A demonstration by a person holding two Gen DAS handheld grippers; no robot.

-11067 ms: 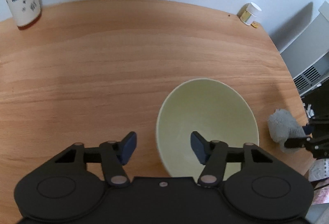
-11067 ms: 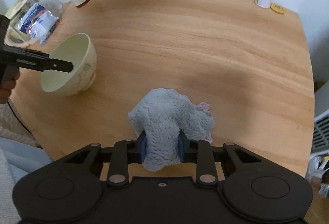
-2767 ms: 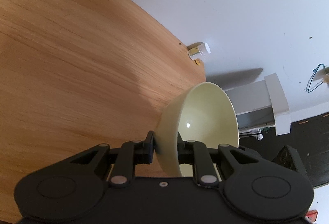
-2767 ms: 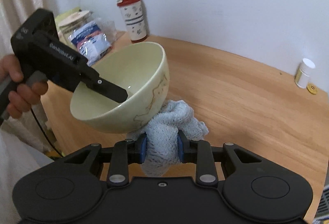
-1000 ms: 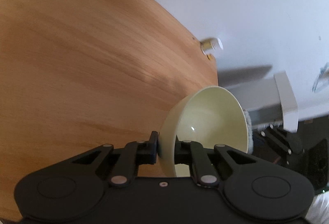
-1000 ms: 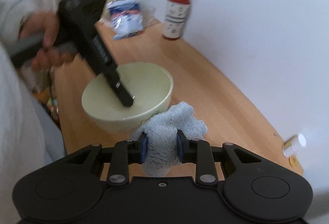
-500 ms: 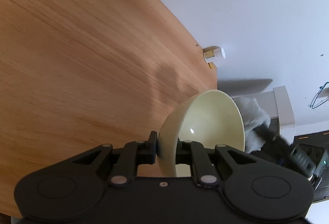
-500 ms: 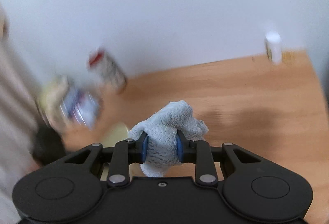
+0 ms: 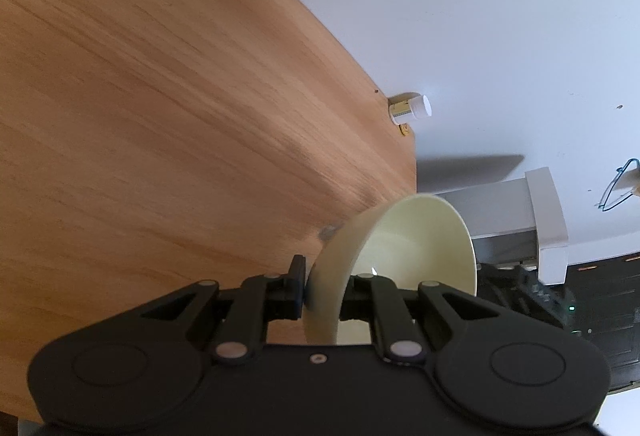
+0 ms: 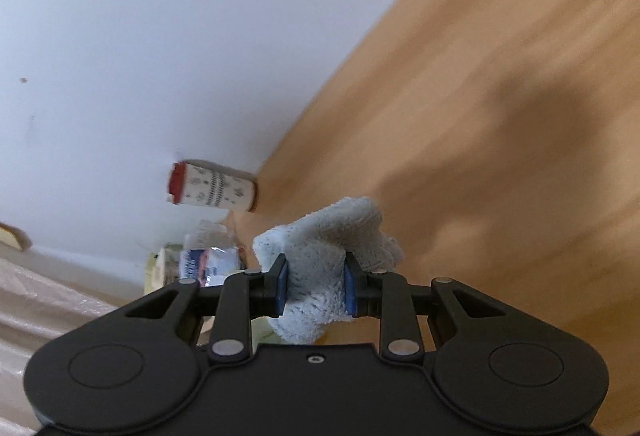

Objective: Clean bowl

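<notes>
Setting: wooden table (image 9: 160, 115) against a white wall; the left wrist view is sharp, the right wrist view blurred and tilted.

Left view, grip: left gripper (image 9: 323, 286) at lower centre, jaws nearly closed, clamped across the wall of the pale bowl (image 9: 416, 256), one pad outside and one inside.

Left view, bowl: held up off the table and tipped, its mouth facing the right of the frame; the inside that shows looks smooth, no dirt visible.

Left view, background: small white bottle (image 9: 410, 107) at the table's far edge, centre right.

Right view, grip: right gripper (image 10: 315, 292) at lower centre, jaws partly closed and pinching a bunched grey cloth (image 10: 332, 236).

Right view, surroundings: red-lidded cup (image 10: 212, 189) at centre left; packets (image 10: 208, 260) below it. The bowl cannot be made out here.

Progress (judgement): both bowl and cloth are in hand, but no contact between them shows; whether any wiping is done cannot be told. Left to do: wipe as needed, set the bowl down.
</notes>
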